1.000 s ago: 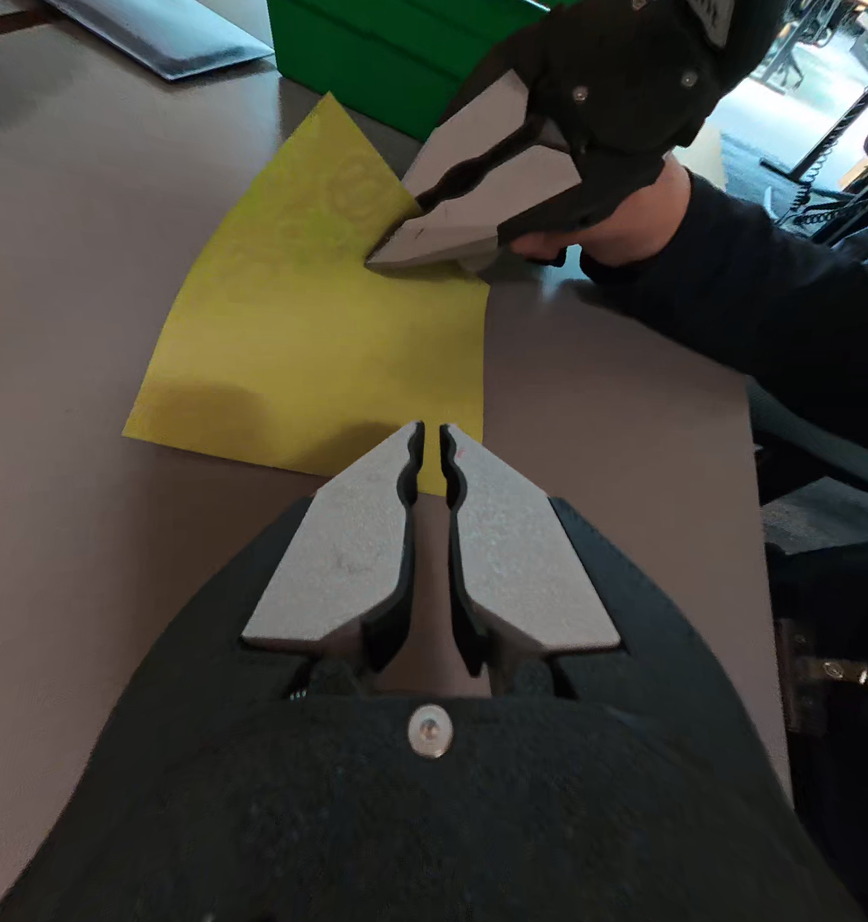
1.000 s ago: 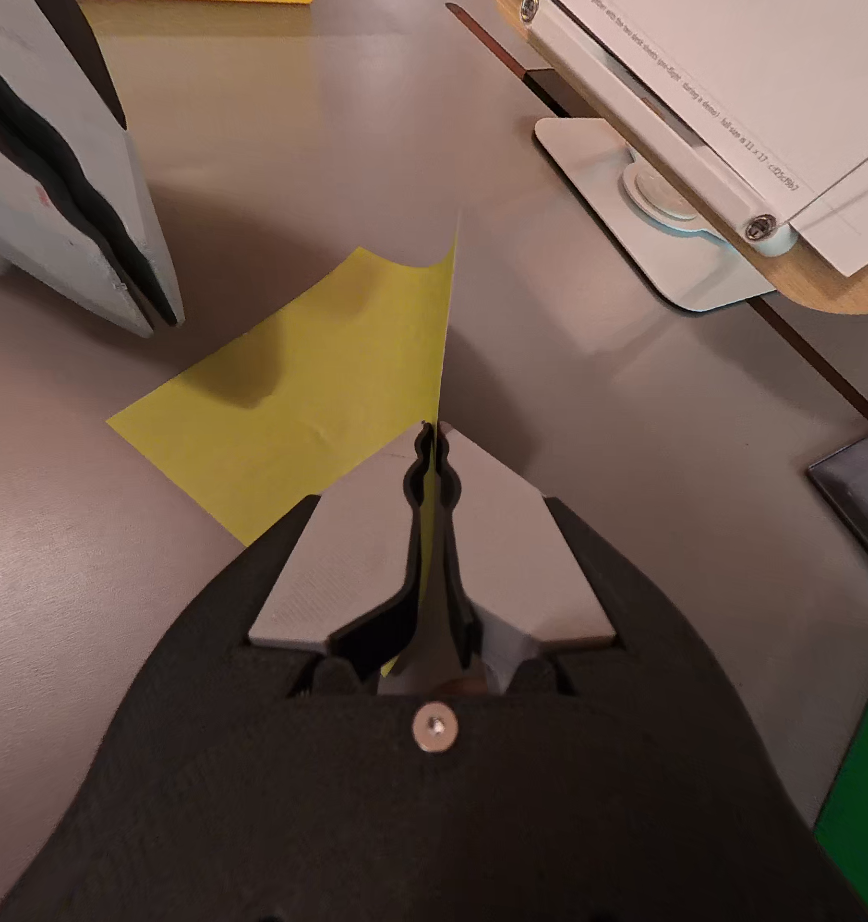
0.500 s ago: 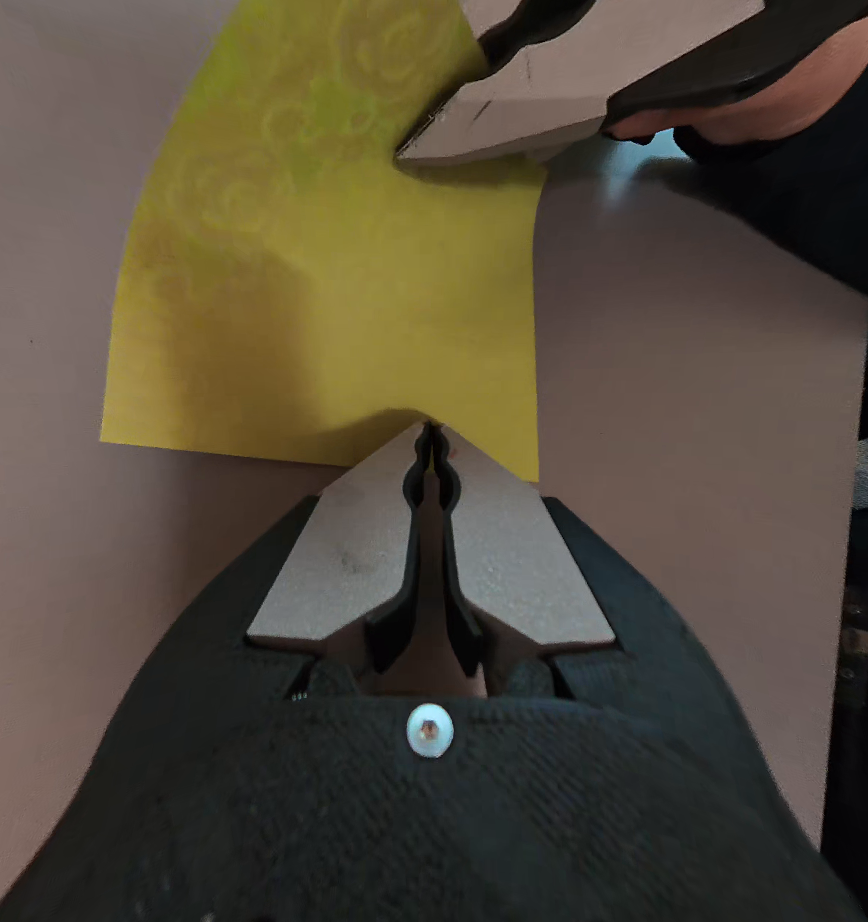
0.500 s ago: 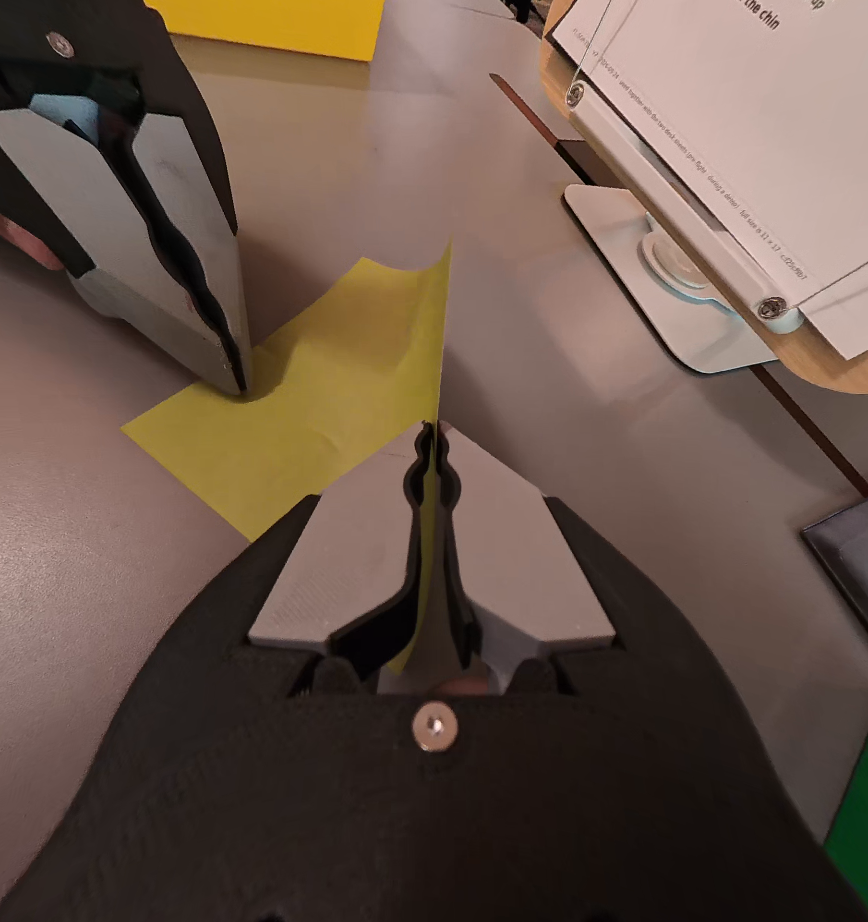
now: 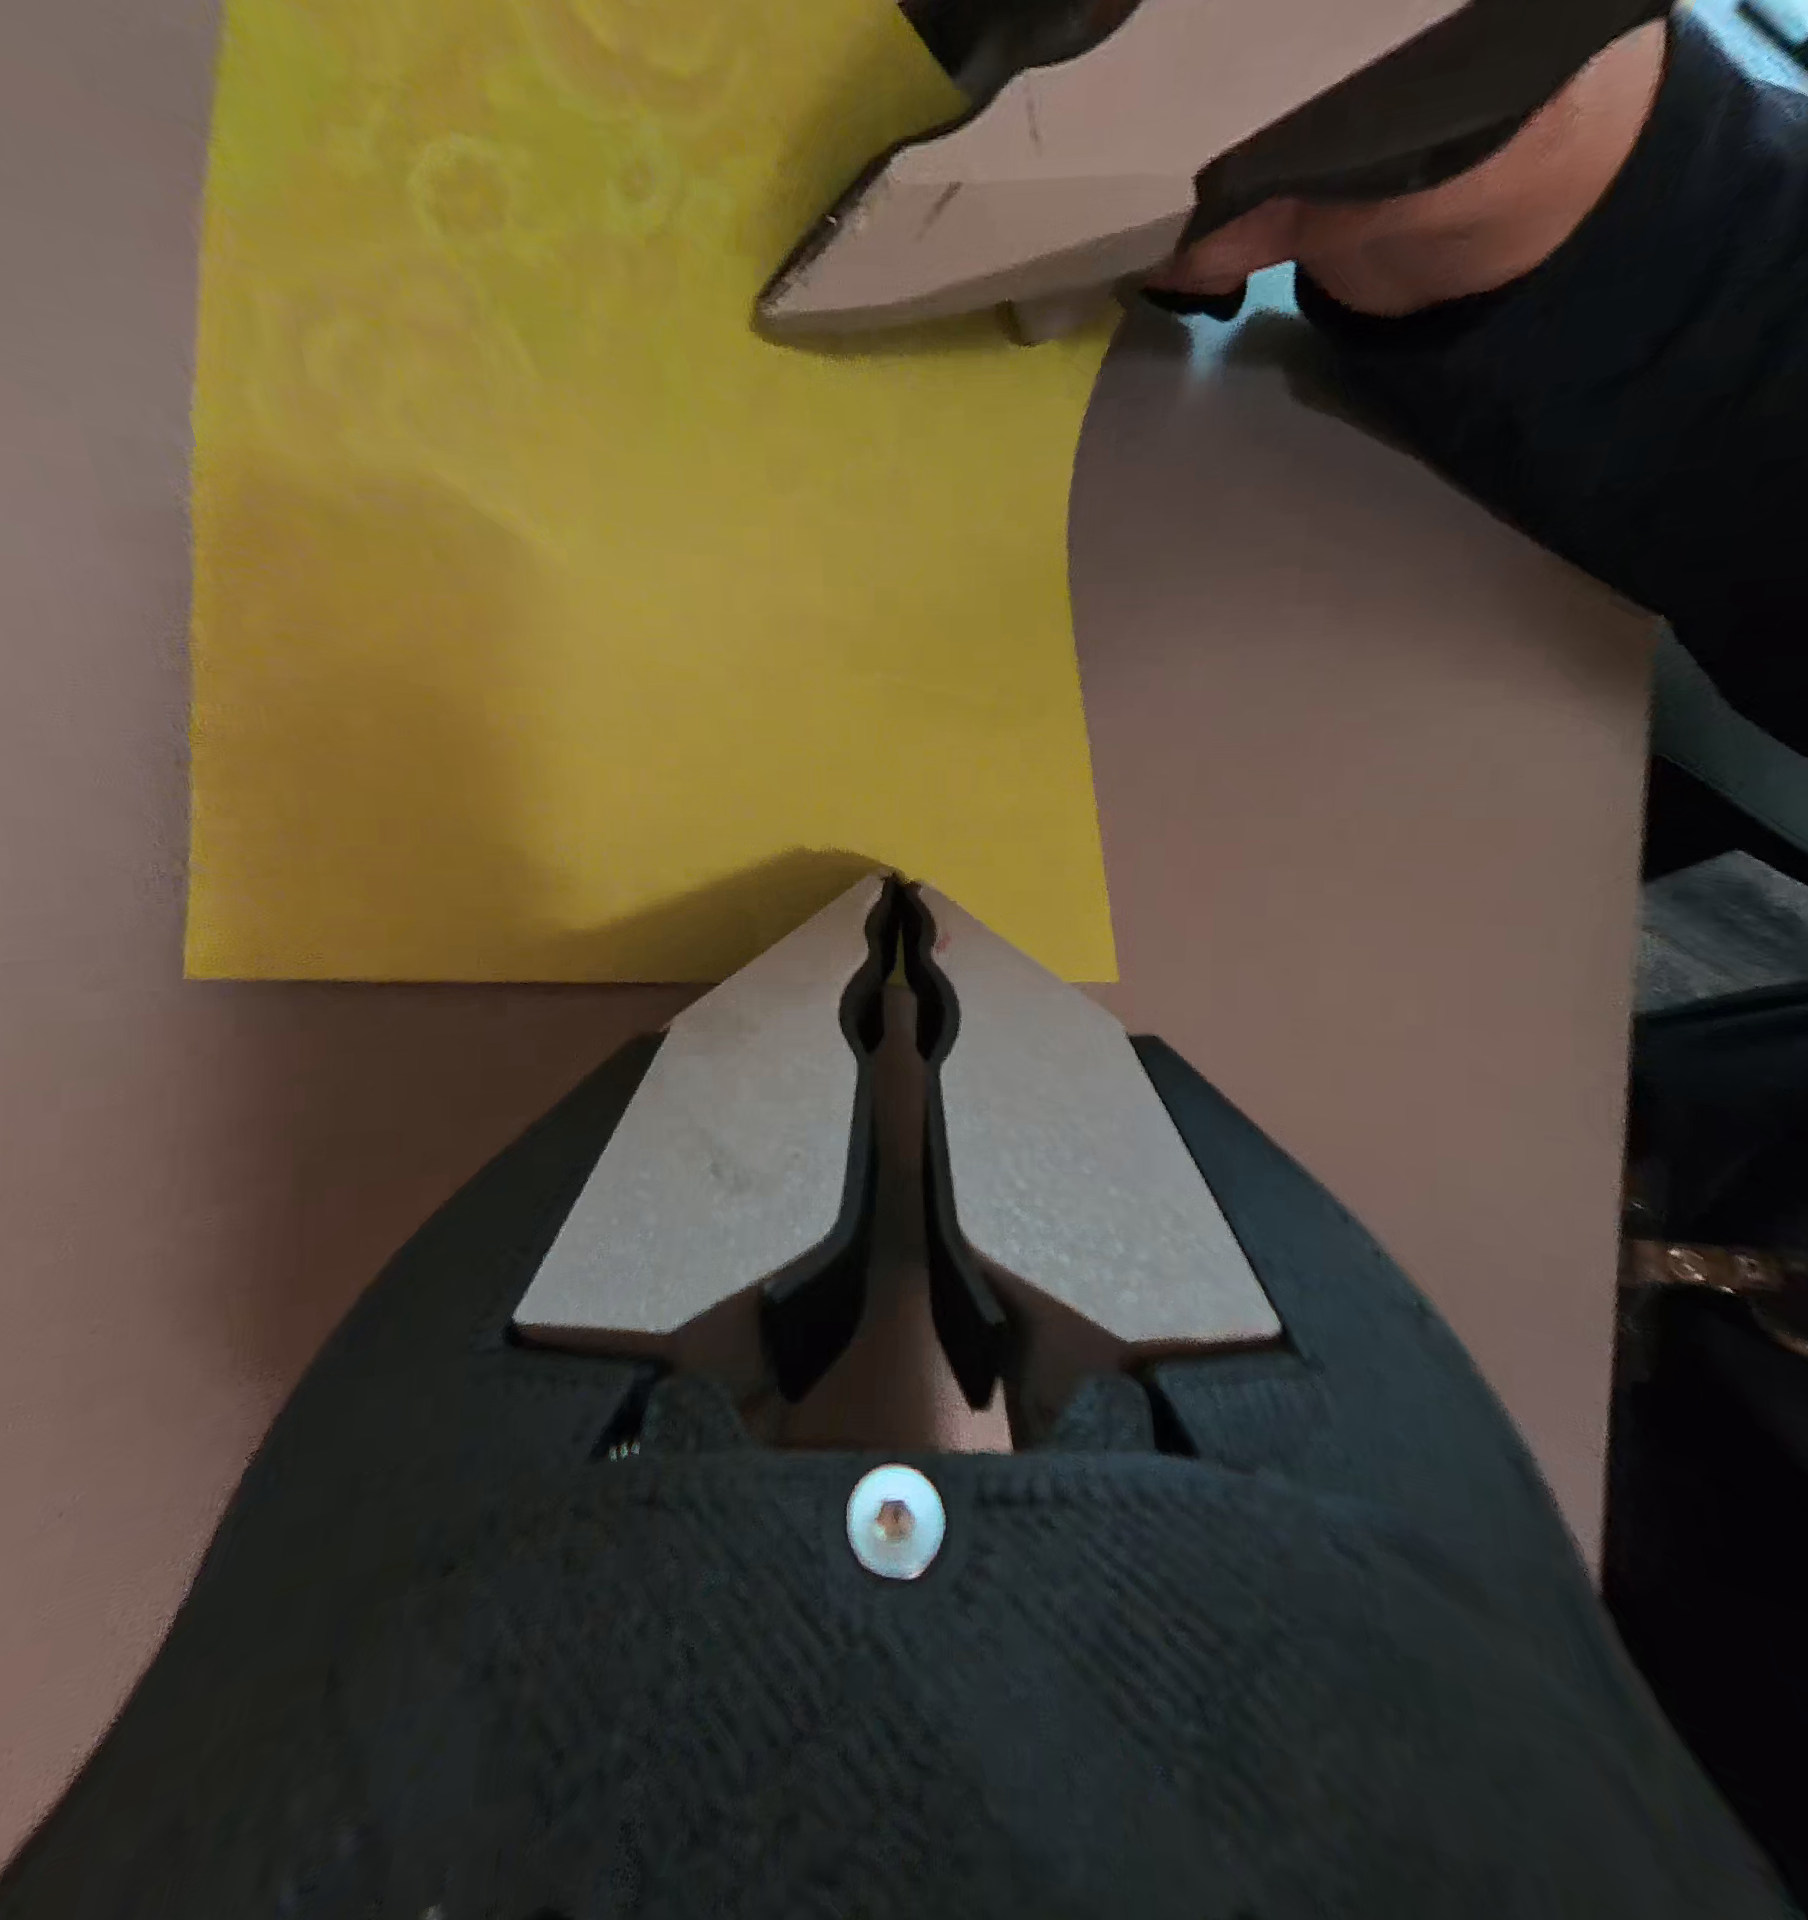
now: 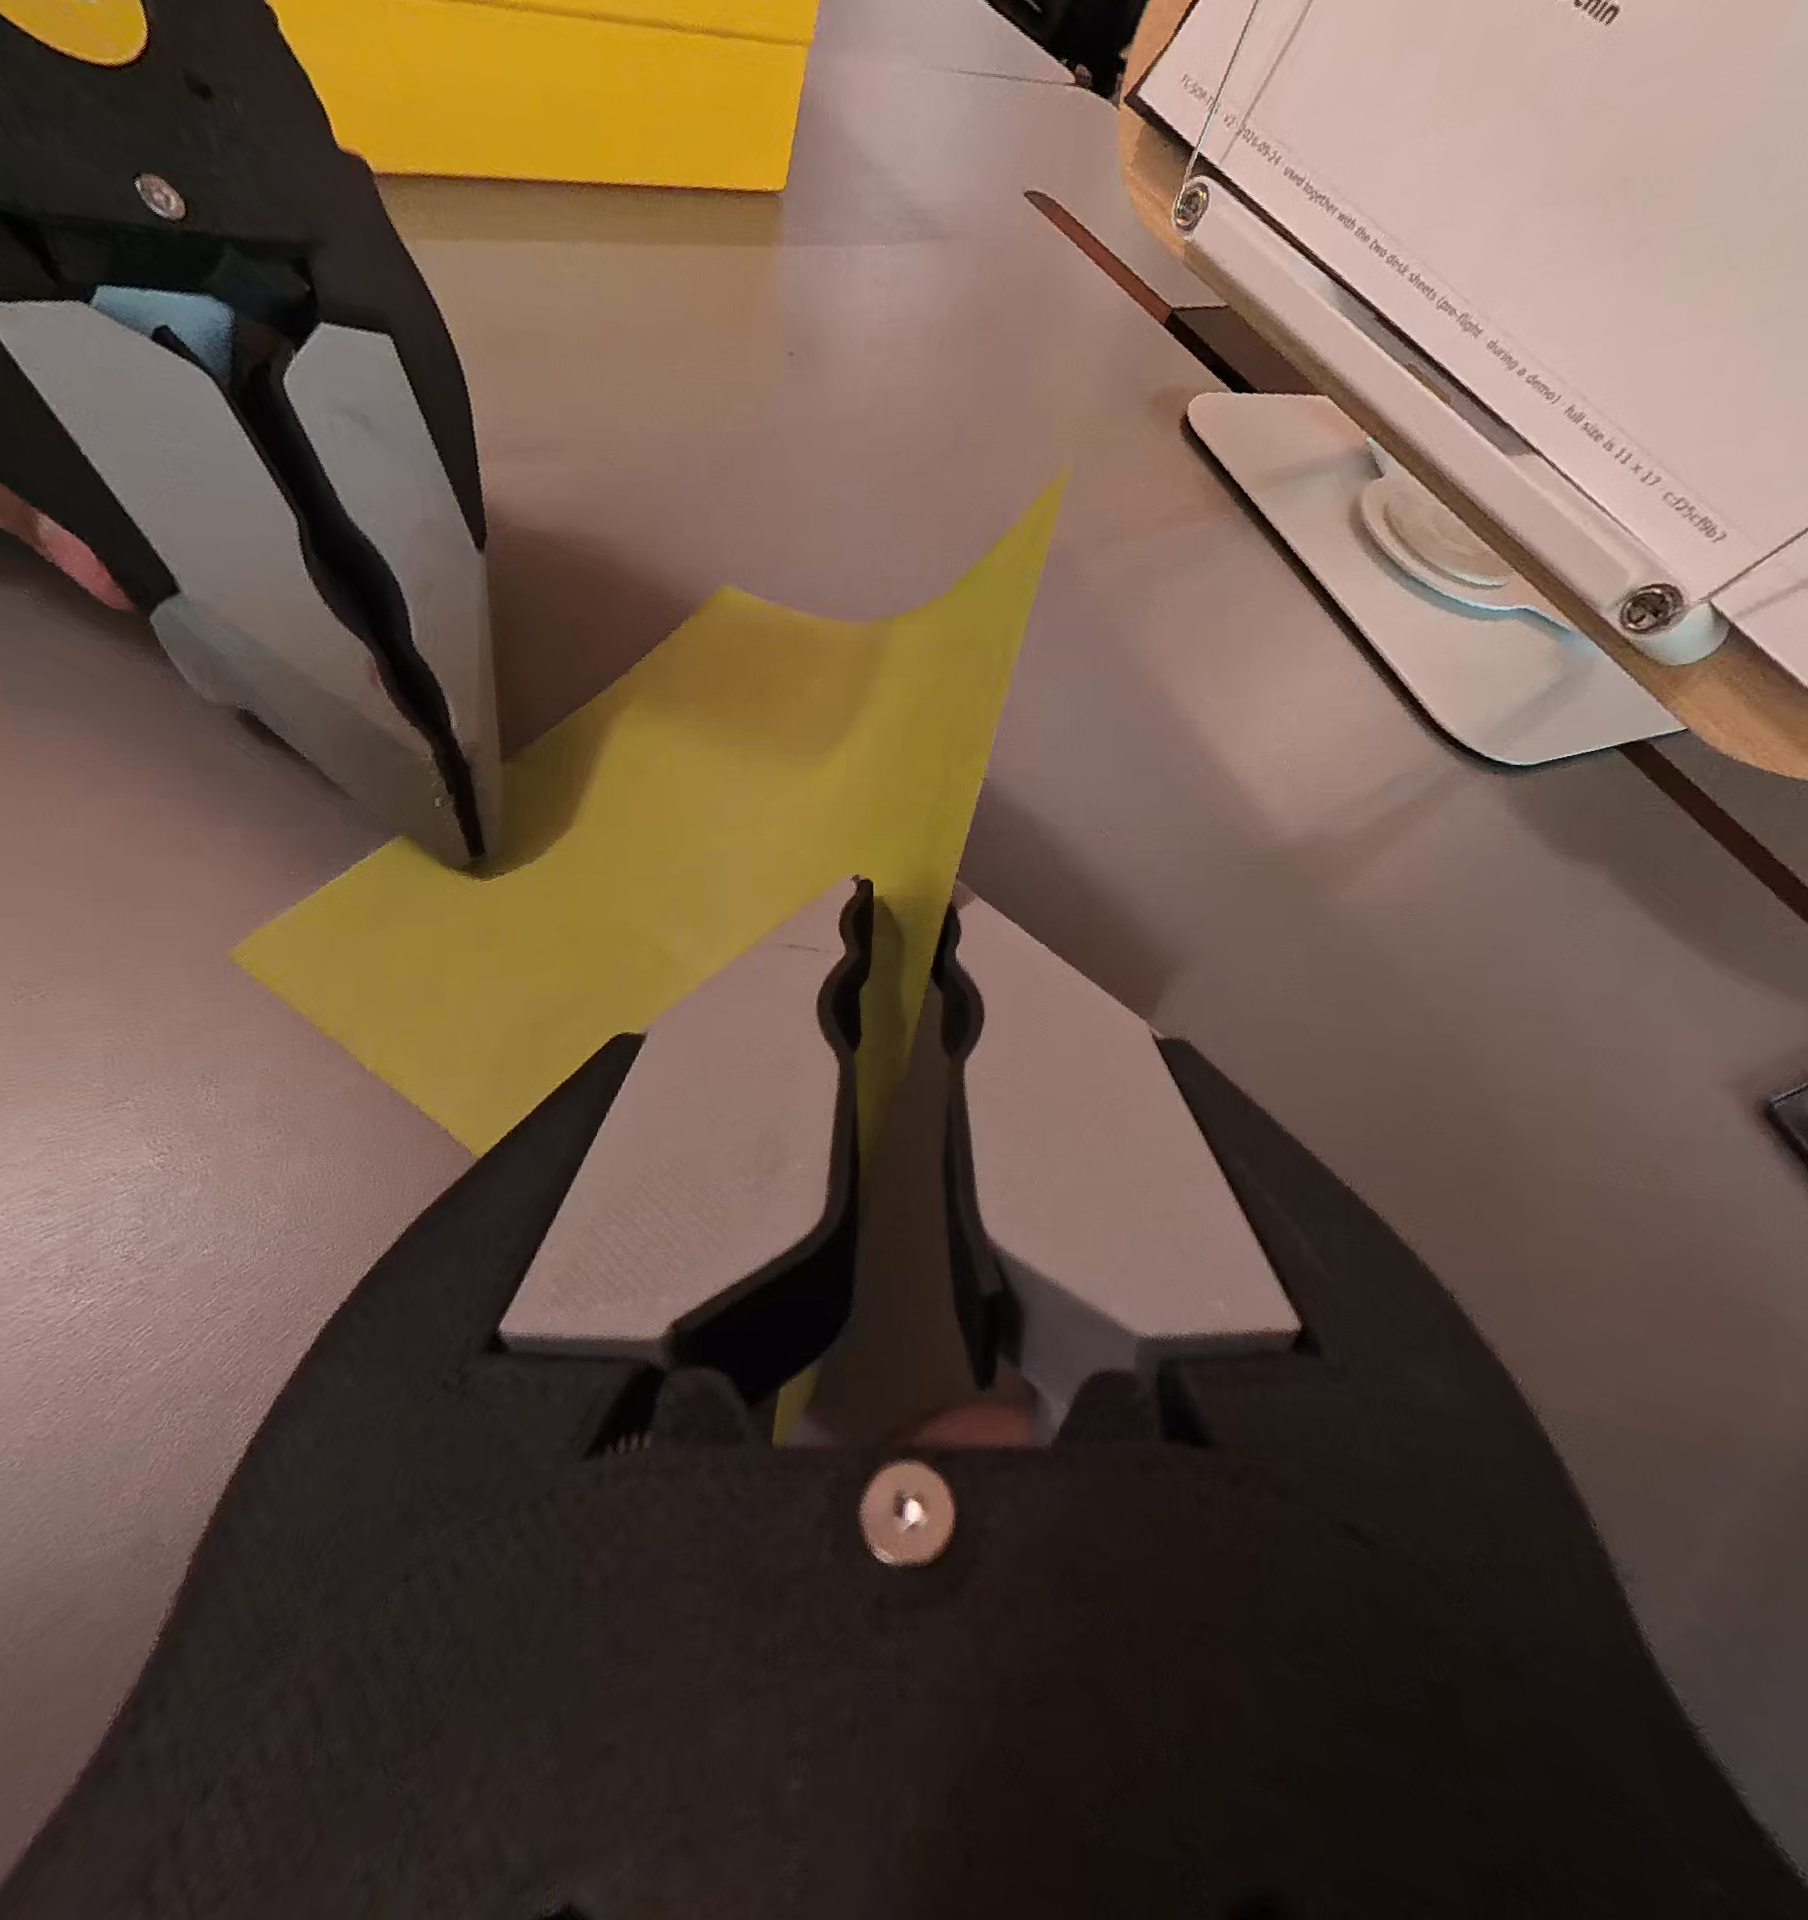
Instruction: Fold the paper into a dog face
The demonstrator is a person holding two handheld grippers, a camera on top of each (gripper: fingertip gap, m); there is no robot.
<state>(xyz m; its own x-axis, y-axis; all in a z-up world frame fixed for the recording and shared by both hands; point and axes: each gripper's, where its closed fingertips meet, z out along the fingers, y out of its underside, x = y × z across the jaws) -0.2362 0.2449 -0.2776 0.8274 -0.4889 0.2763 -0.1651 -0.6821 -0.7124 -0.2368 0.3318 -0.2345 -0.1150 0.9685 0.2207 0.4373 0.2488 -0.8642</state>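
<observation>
Grey-brown tabletop (image 6: 671, 436) carried the work, with a yellow box (image 6: 567, 94) at its far side and a white document stand (image 6: 1419, 582) holding printed sheets to the right.

The yellow paper (image 5: 619, 623) lay mostly flat on the table, directly ahead of the left gripper (image 5: 895, 883). That gripper's jaws were closed together, with the tips pressed down on the sheet just inside its near edge; whether any paper was pinched between them could not be determined. The right gripper (image 6: 905, 914) held the sheet's right-hand edge between its jaws, with a narrow gap visible beside the paper, and had that side raised so that the paper (image 6: 734, 810) curved up off the table to a standing corner.

The governing relation: the left tips acted as a hold-down near one edge, and the raised edge lay across the sheet from them. The likely next move, carrying the raised side over the flat portion, would turn on that pinned point staying fixed.

The left wrist view showed the flat extent of the sheet, its faint swirl pattern and its near corners. The right wrist view alone showed the height of the lifted edge and the left tips bearing on the paper.
</observation>
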